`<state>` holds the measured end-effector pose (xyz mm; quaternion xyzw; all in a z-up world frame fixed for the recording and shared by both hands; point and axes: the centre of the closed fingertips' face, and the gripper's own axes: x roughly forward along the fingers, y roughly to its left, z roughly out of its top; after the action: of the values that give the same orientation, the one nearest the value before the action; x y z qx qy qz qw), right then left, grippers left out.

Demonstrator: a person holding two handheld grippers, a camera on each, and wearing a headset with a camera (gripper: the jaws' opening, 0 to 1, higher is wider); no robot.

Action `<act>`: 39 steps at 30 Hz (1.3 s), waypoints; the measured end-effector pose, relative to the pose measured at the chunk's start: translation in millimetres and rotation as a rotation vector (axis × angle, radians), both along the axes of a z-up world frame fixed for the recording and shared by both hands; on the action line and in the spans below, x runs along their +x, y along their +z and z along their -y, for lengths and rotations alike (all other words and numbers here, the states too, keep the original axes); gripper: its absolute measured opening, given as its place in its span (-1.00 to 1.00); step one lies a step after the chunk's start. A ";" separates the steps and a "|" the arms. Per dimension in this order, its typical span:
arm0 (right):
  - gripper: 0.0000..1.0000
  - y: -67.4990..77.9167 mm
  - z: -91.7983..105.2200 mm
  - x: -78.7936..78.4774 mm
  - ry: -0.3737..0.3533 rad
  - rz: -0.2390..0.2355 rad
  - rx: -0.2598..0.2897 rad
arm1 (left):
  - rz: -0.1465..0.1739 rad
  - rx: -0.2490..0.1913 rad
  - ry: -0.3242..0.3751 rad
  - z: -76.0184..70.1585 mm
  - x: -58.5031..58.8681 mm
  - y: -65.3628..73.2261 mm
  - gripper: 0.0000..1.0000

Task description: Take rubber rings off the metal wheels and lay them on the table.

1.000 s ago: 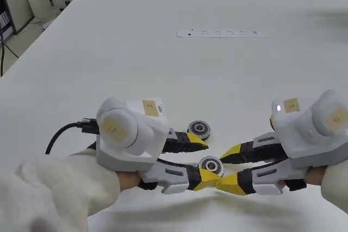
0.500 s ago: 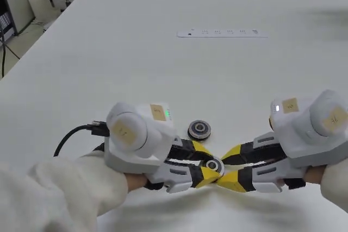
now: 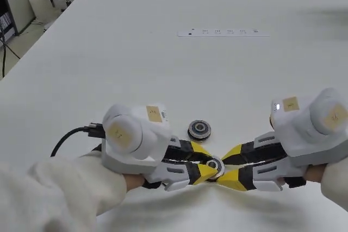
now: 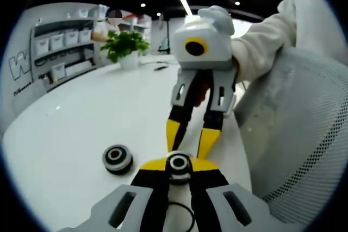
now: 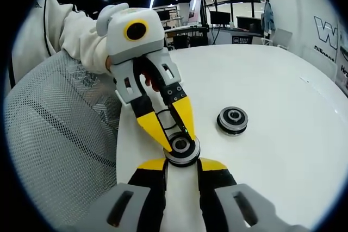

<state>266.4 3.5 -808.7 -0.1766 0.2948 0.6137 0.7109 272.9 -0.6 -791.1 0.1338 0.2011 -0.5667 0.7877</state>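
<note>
A small metal wheel (image 3: 213, 165) with a black rubber rim lies near the table's front edge, and both grippers meet at it. My left gripper (image 4: 179, 165) has its yellow tips shut on the wheel (image 4: 178, 165) from either side. My right gripper (image 5: 182, 164) faces it from the other side, jaws a little apart, its tips touching the wheel (image 5: 182, 149). A thin black rubber ring (image 4: 180, 218) lies on the table between the left jaws. A second wheel (image 3: 199, 129), also rimmed in black, lies free just beyond.
A white power strip (image 3: 223, 33) lies across the middle of the white table (image 3: 136, 52). A black cable (image 3: 68, 137) trails from the left gripper. A mesh chair (image 5: 60, 129) stands close behind the person.
The left gripper has moved right and its jaws have narrowed onto the wheel, which stood free between both grippers a second ago. The right gripper has hardly moved.
</note>
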 end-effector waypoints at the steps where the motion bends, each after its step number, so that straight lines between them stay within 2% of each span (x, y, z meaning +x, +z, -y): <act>1: -0.64 -0.1 0.3 0.1 0.001 0.001 -0.001 | 0.000 -0.002 0.001 0.0 0.0 0.1 -0.71; 10: -0.75 0.0 2.8 0.7 -0.006 -0.010 -0.013 | 0.015 -0.004 0.004 -1.0 1.0 -0.1 -0.72; 12: -0.90 -2.0 5.7 3.0 -0.005 0.007 -0.035 | 0.016 -0.003 0.004 -1.5 1.2 -0.3 -0.72; 13: -0.94 -1.8 6.3 4.9 -0.019 -0.004 -0.030 | 0.015 -0.005 0.005 -1.5 1.2 -0.2 -0.72; 14: -0.95 -2.1 6.0 5.4 -0.025 -0.018 -0.026 | 0.016 -0.006 0.005 -1.5 1.1 -0.1 -0.72; 22: -0.99 -2.7 4.8 7.6 -0.031 -0.006 -0.039 | 0.016 -0.009 0.006 -1.5 0.9 -0.1 -0.72; 24: -1.00 -3.2 5.1 8.6 -0.042 -0.021 -0.039 | 0.015 -0.010 0.006 -1.5 0.8 0.0 -0.72; 26: -1.00 -3.8 5.9 9.2 -0.081 -0.067 -0.034 | 0.014 -0.013 0.006 -1.6 0.9 -0.1 -0.72; 32: -1.00 -4.4 6.6 10.3 -0.120 -0.113 -0.025 | 0.016 -0.018 0.003 -1.8 1.3 -0.4 -0.72; 35: -1.00 -4.6 7.6 10.2 -0.156 -0.161 -0.005 | 0.016 -0.019 0.003 -1.7 1.4 -0.5 -0.72; 39: -1.00 -3.2 7.9 9.0 -0.229 -0.259 0.033 | 0.016 -0.020 0.002 -1.8 1.5 -0.4 -0.72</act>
<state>275.4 -4.3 -811.9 -0.0494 0.3920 0.5511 0.7350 274.4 1.2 -791.6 0.1304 0.1892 -0.5666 0.7913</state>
